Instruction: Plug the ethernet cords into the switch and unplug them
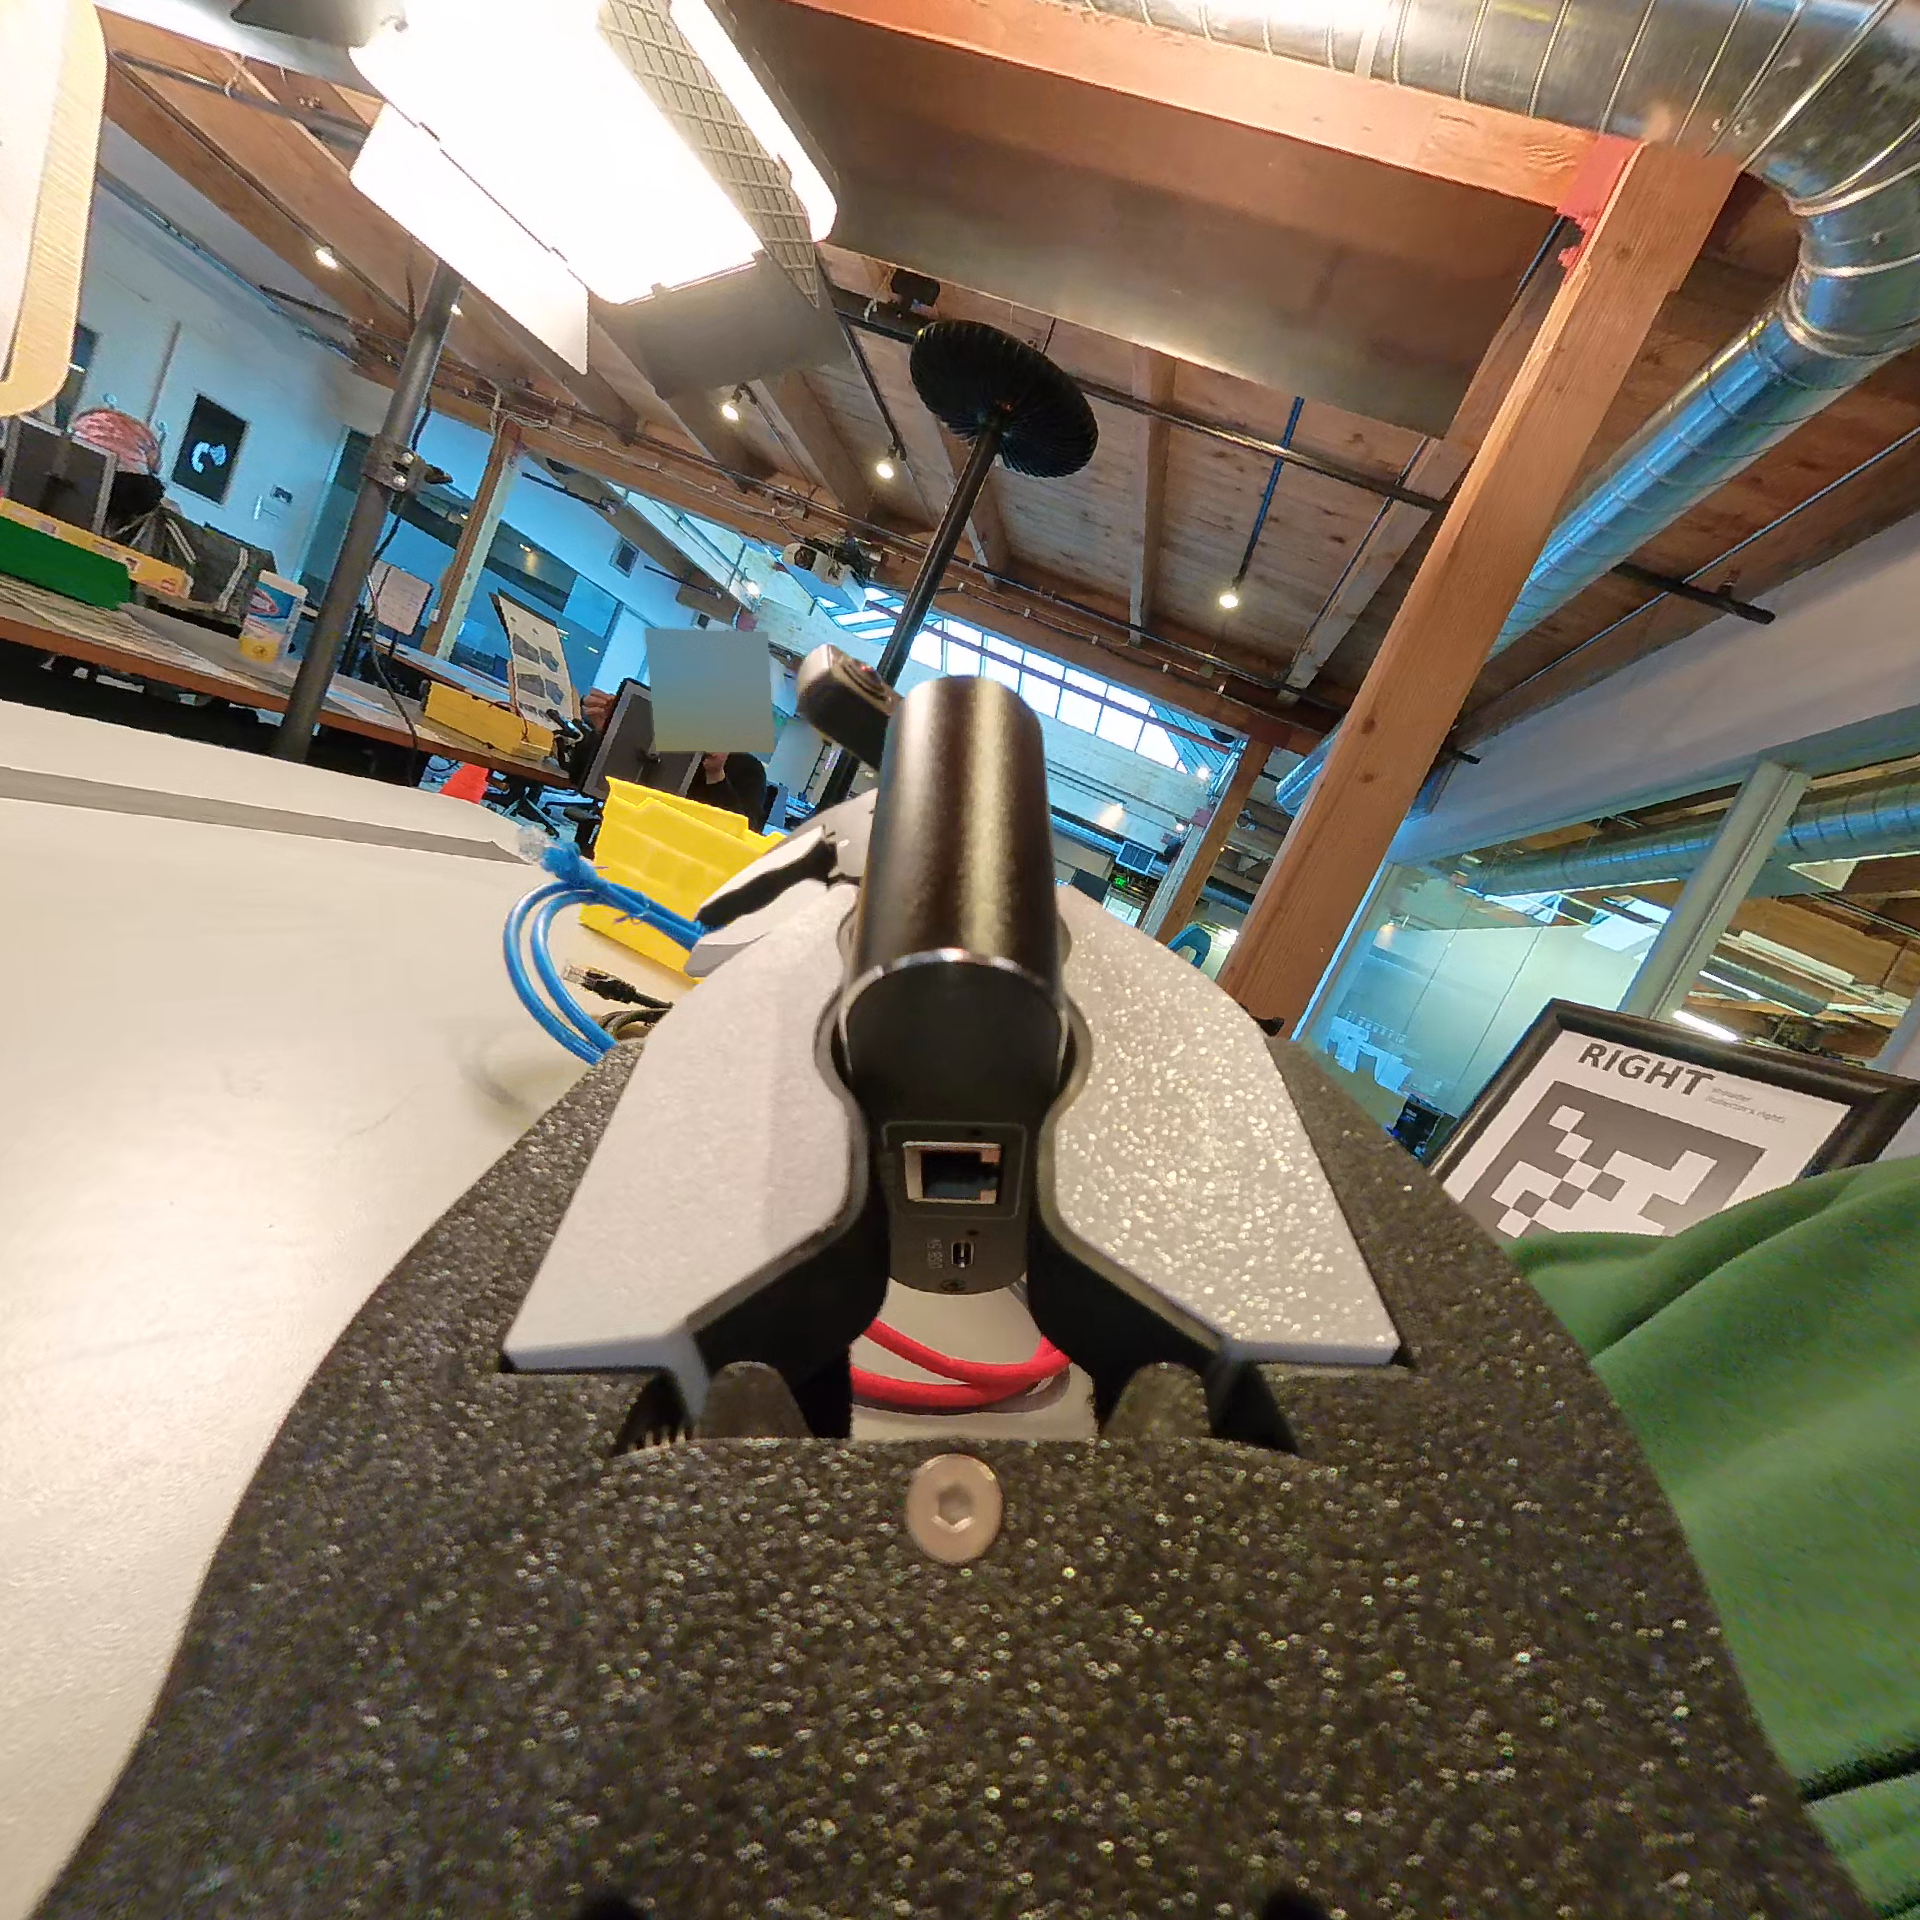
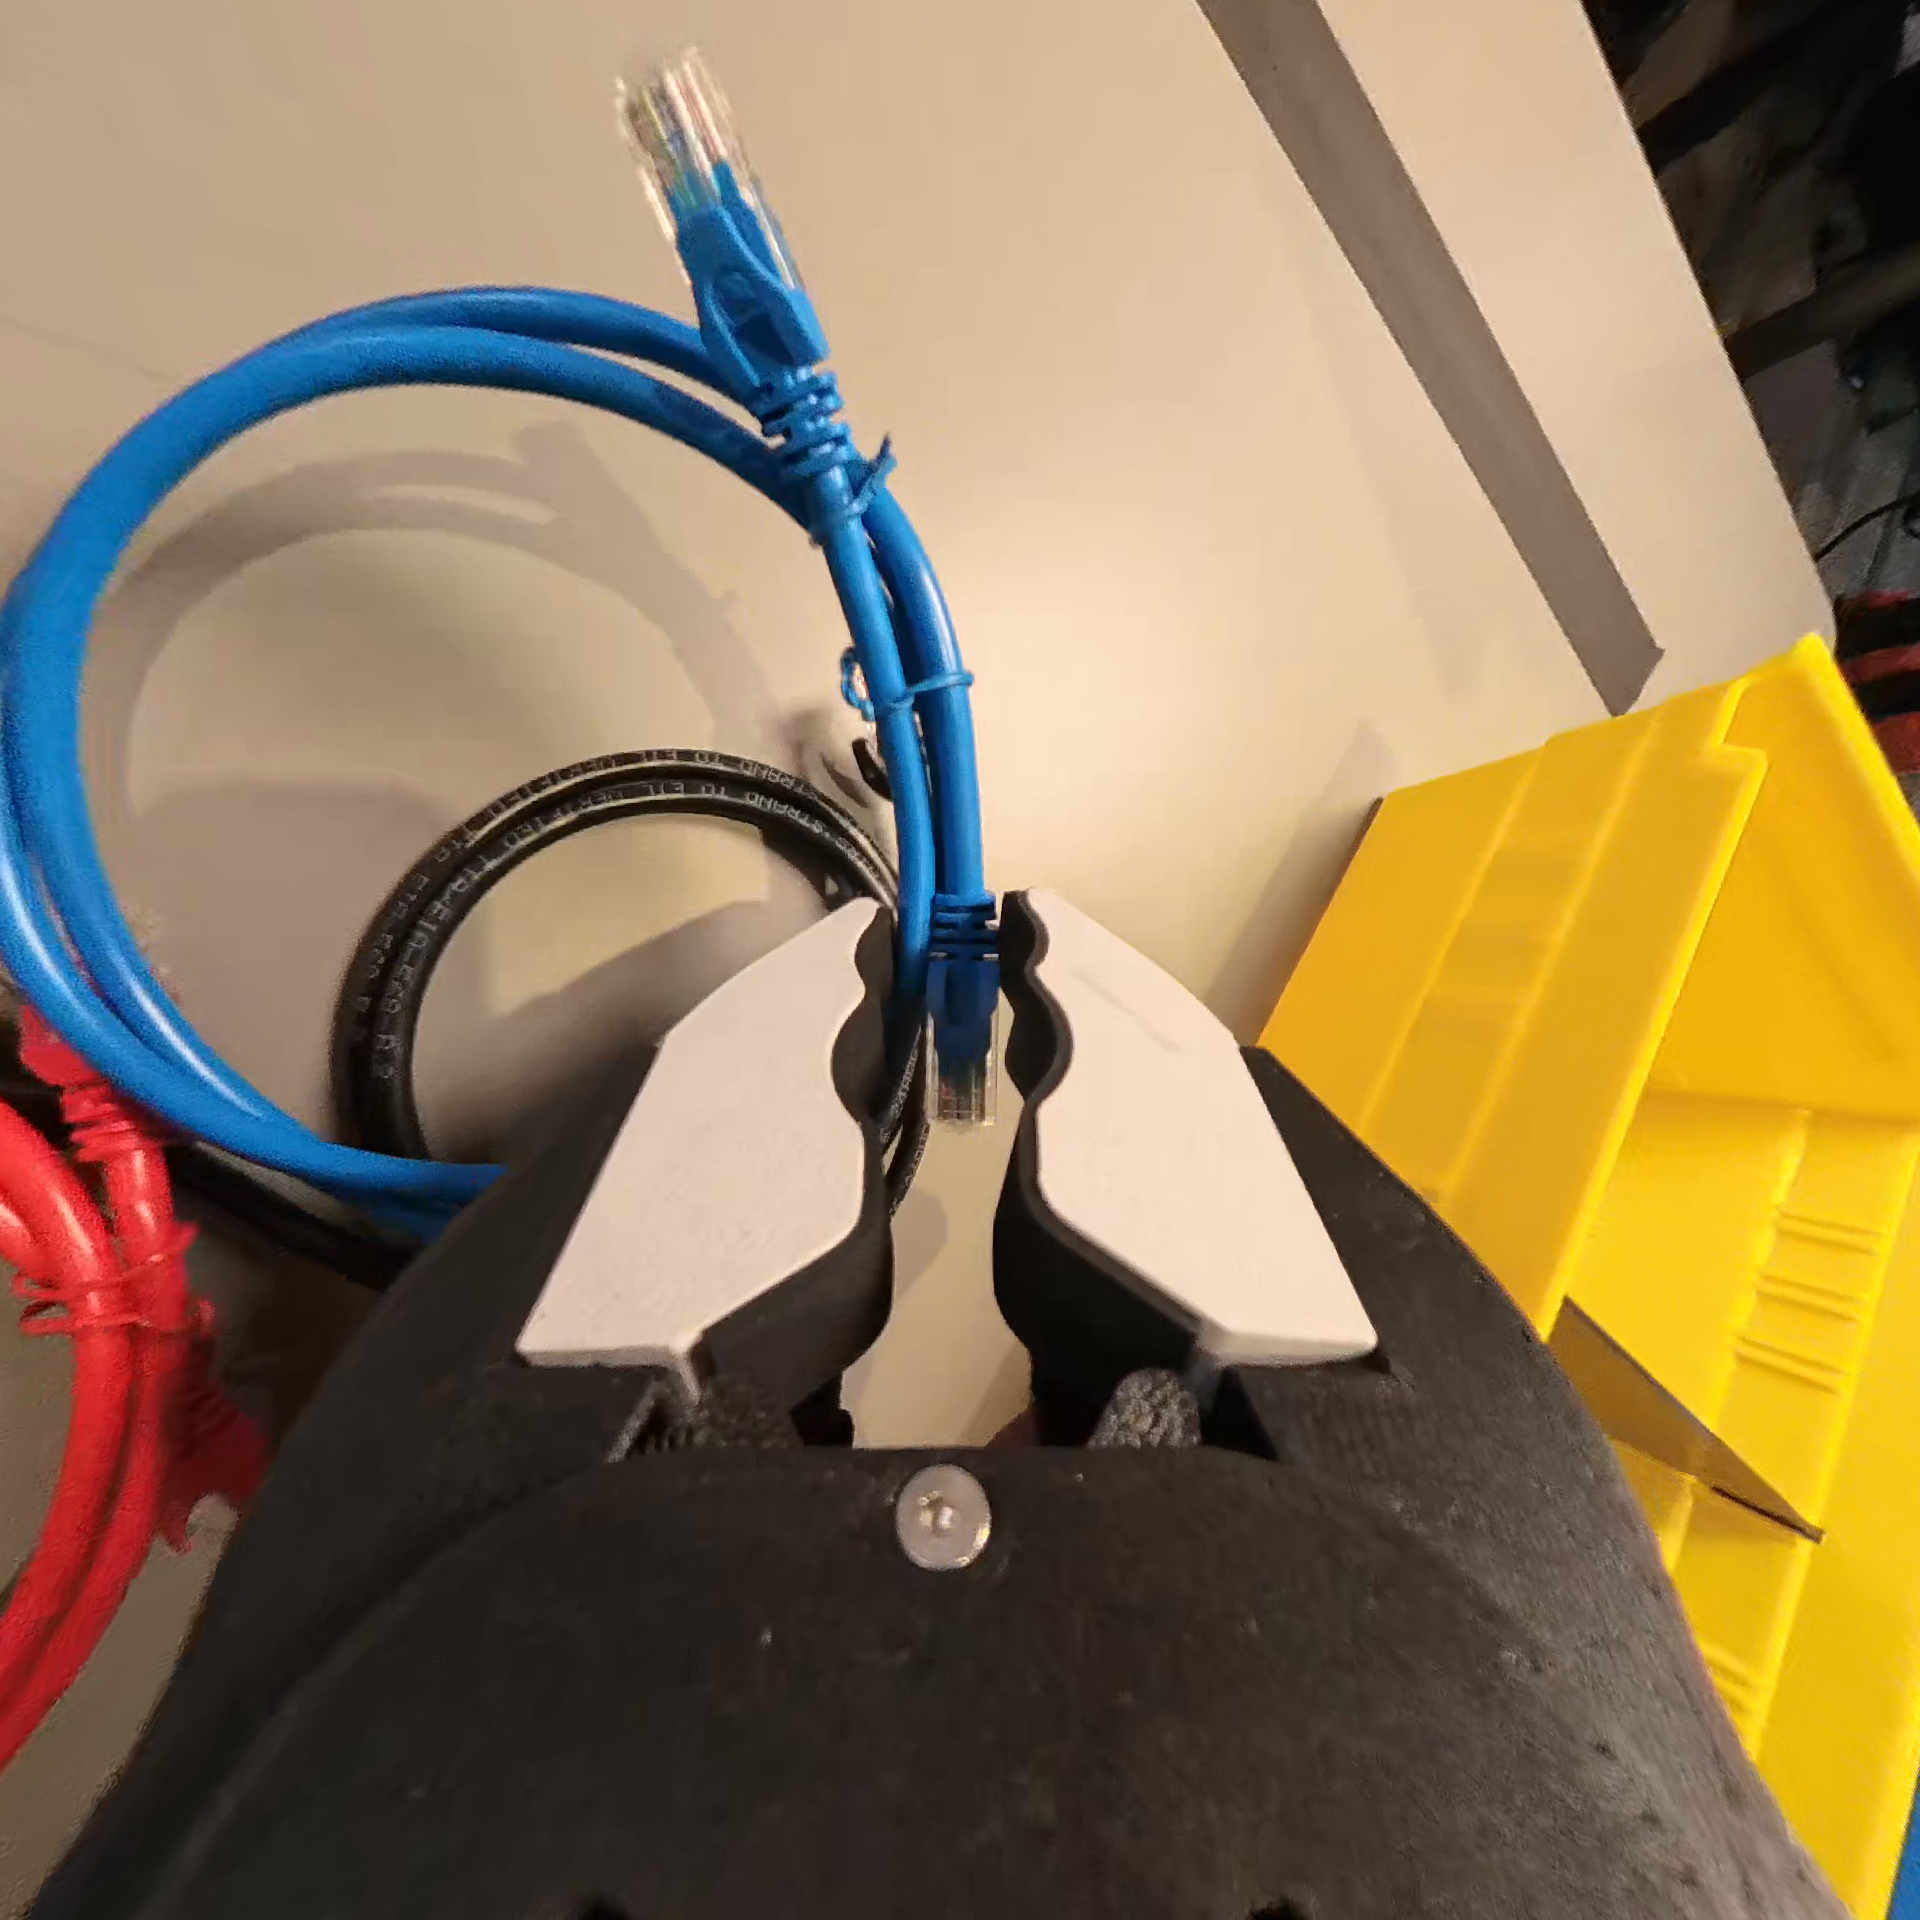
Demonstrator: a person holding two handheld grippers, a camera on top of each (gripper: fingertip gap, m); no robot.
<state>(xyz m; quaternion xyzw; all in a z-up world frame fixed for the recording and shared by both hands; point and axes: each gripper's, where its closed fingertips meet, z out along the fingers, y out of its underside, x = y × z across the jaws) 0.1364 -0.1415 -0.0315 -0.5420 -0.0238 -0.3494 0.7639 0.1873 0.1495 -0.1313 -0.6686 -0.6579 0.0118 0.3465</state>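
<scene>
My left gripper (image 1: 956, 935) is shut on a black cylindrical device (image 1: 956, 831), the switch. It is held tilted up, and its ethernet port (image 1: 954, 1172) faces the camera with nothing in it. My right gripper (image 2: 951, 914) is shut on the plug end (image 2: 964, 1008) of a blue ethernet cord (image 2: 312, 353). The clear plug tip points back toward the camera. The cord loops left over the table and is tied with twist ties. Its other plug (image 2: 707, 177) sticks up at the top. In the left wrist view the blue cord (image 1: 540, 956) and the right gripper (image 1: 769, 883) show farther off.
A black cord (image 2: 436, 914) and a red cord (image 2: 83, 1299) lie coiled on the white table (image 2: 1143, 416). A yellow bin (image 2: 1558, 1039) stands at the right. A framed marker sign (image 1: 1621, 1132) and a green sleeve (image 1: 1714, 1455) are at the right of the left wrist view. Some 30 cm of space lies between my two pairs of fingers.
</scene>
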